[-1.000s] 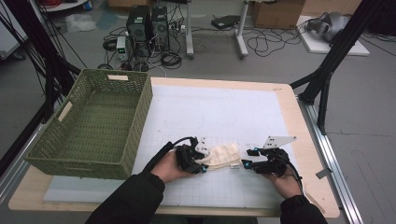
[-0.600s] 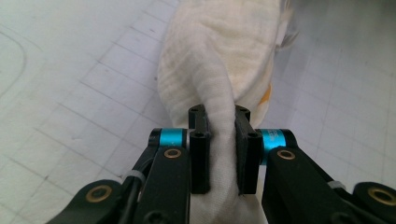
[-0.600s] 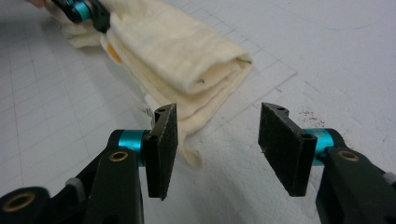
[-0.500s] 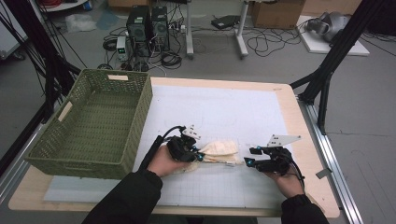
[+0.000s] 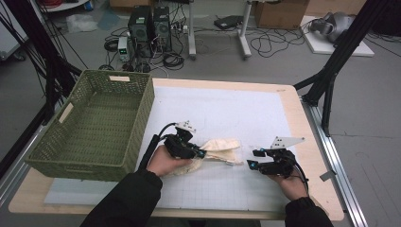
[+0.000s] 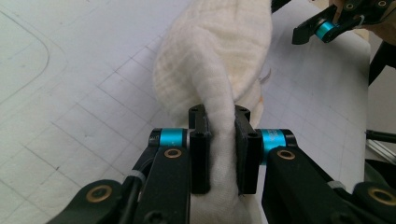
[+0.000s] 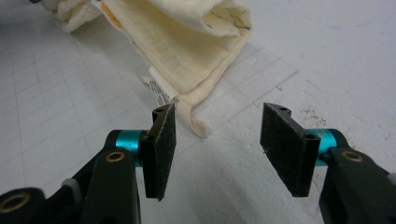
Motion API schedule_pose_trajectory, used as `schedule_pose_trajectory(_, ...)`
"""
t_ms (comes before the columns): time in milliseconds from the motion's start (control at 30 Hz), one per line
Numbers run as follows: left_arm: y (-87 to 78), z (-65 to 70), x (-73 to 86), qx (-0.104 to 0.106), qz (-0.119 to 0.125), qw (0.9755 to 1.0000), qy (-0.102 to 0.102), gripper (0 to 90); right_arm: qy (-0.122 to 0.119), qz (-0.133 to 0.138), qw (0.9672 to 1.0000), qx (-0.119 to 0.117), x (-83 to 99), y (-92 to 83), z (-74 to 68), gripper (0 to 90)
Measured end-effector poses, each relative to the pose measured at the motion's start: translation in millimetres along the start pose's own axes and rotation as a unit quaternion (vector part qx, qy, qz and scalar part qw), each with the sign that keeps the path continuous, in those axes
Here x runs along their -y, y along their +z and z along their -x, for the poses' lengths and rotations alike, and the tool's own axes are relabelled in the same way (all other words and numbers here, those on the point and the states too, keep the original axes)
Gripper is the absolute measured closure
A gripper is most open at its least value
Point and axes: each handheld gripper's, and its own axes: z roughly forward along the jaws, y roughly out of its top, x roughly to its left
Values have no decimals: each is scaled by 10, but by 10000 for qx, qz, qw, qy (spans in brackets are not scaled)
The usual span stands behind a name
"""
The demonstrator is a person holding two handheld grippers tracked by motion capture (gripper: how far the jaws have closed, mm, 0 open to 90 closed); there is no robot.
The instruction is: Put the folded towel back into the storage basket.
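A cream cloth (image 5: 223, 145) lies crumpled on the white mat, between my two grippers. My left gripper (image 5: 200, 153) is shut on a bunched end of the cloth (image 6: 215, 60); its jaws have just been closing, and the fabric is squeezed between the pads (image 6: 200, 154). The rest of the cloth stretches away from that grip toward my right gripper (image 6: 322, 28). My right gripper (image 5: 251, 159) stands open just short of the cloth's hemmed corner and care label (image 7: 161, 93). Its jaws (image 7: 217, 121) have just been opening a little further, with nothing between them.
A green woven basket (image 5: 142, 111) stands at the table's left, close to my left forearm. The white gridded mat (image 5: 227, 106) covers most of the wooden table (image 5: 307, 156). Computers, cables and black frame legs are on the floor beyond.
My left gripper has shifted left and slightly up with the cloth end in it, drawing the cloth out. My right gripper has stayed in place.
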Motion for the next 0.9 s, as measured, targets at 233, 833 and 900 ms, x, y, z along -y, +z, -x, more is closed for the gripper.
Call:
schedule_pose_trajectory(233, -80, -28, -19, 55, 314, 9991, -271, 792, -3, 15, 10000, -30, 4, 4, 6, 426)
schedule_pose_trajectory(833, -252, -66, -45, 96, 733, 9943, -774, 791, 30, -1, 10000, -90, 5, 28, 8, 390)
schedule_pose_trajectory(900, -264, -61, -48, 98, 763, 9938, -798, 791, 57, 9, 9999, -89, 7, 33, 11, 370)
